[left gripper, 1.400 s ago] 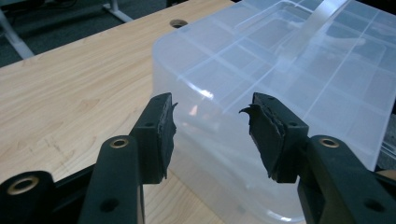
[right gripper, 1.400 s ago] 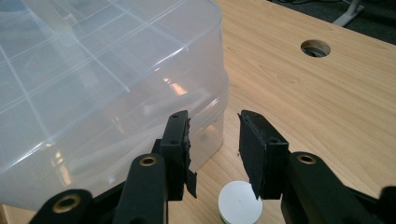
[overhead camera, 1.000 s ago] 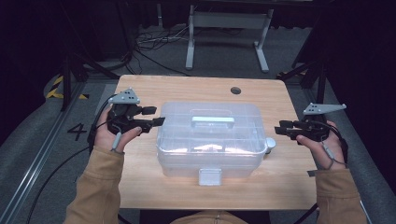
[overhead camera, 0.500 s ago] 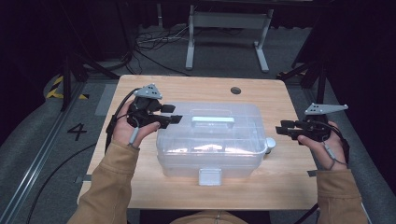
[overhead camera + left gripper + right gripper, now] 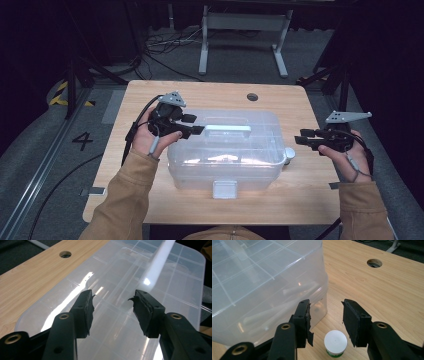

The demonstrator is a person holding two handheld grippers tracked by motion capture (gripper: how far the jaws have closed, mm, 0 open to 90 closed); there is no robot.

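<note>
A clear plastic box (image 5: 225,155) with a lid and a white handle (image 5: 227,129) stands in the middle of the wooden table (image 5: 200,92). My left gripper (image 5: 197,125) hovers open over the lid's left part, fingertips just short of the handle. In the left gripper view the open gripper (image 5: 112,305) is above the lid (image 5: 120,277), with the handle (image 5: 157,262) ahead. My right gripper (image 5: 302,137) is open to the right of the box. Below the right gripper (image 5: 325,312) sits a small white-capped jar (image 5: 335,341) beside the box wall (image 5: 262,277).
The small jar (image 5: 289,154) rests against the box's right side. A front latch (image 5: 224,189) sticks out from the box. A cable hole (image 5: 252,96) lies in the table's far part. Metal stand legs (image 5: 240,40) and cables are on the floor beyond.
My left gripper has moved right and forward, from beside the box's left edge to above its lid near the handle. The right gripper has barely moved.
</note>
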